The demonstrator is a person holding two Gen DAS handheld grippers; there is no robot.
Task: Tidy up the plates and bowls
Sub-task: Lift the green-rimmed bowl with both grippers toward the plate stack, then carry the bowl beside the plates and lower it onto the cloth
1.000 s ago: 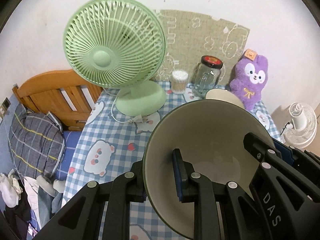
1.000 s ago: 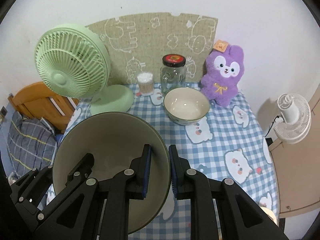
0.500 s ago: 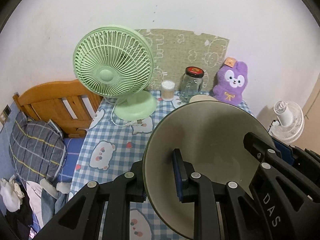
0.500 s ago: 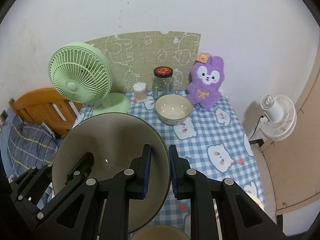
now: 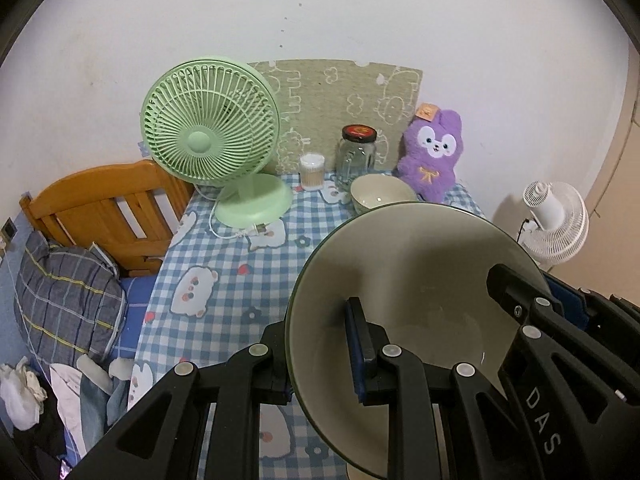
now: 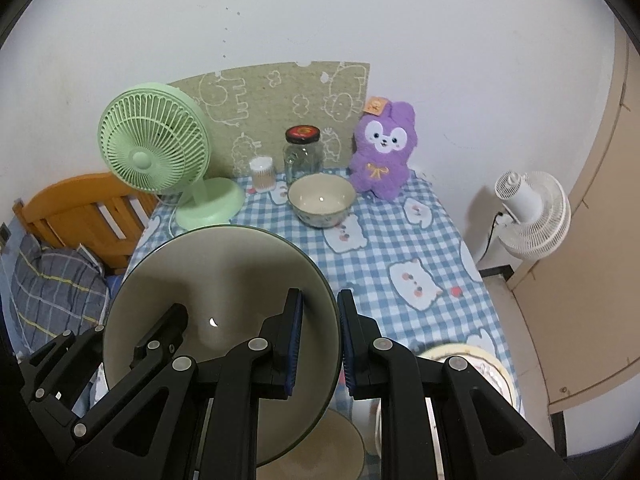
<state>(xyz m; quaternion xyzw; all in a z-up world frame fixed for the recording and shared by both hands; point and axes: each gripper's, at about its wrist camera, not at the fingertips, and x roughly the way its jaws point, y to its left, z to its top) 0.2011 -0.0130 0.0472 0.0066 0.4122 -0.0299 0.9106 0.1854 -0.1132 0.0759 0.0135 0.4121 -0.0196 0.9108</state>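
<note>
Above the near end of the checked worktop (image 6: 432, 240), carried clear of the cloth: a large green-rimmed plate (image 6: 224, 292), tilted, held from both sides. Left tool (image 5: 320, 344) pinching the plate's left rim, one pad inside the dish and one behind; right tool (image 6: 320, 340) pinching the right rim the same way. Jaws of both pressed nearly together on the thin edge.

At the far end, a cream bowl (image 6: 321, 199) standing apart, in front of the glass jar (image 6: 303, 154) and beside the purple plush rabbit (image 6: 382, 148). Below the right tool, partly hidden, more dishes: a tan plate (image 6: 340, 448) and a patterned plate (image 6: 484, 364).

Step in hand, by judgement: transport of the large plate toward a stacking spot. Next move probably calling for levelling the plate, lowering it squarely onto the near dishes, then releasing both rims together to avoid a slide or clatter.
</note>
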